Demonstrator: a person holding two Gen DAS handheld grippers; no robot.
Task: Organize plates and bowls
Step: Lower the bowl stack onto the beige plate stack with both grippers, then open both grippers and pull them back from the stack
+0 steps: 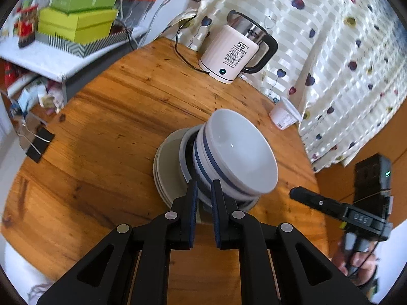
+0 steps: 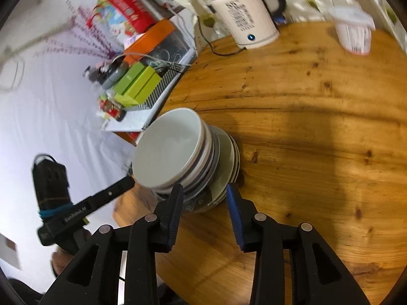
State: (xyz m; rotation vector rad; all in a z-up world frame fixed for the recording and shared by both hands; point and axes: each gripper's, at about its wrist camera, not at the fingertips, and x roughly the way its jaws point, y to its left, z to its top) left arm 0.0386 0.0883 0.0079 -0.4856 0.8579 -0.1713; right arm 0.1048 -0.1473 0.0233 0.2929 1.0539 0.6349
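A stack of white bowls with blue bands (image 1: 236,152) sits on a stack of pale plates (image 1: 168,172) on the round wooden table (image 1: 101,127). The same stack of bowls (image 2: 170,150) on the plates (image 2: 226,162) shows in the right wrist view. My left gripper (image 1: 203,190) has its jaws nearly closed at the near edge of the stack, with a narrow gap; I cannot tell if it grips anything. My right gripper (image 2: 204,193) is open, its fingers astride the near rim of the plates. It also shows in the left wrist view (image 1: 305,198) to the right of the stack.
A white electric kettle (image 1: 234,53) with a black cord stands at the table's far edge by a curtain. A white plastic cup (image 1: 285,114) sits beside it. A shelf with green boxes (image 1: 76,23) is beyond the table on the left.
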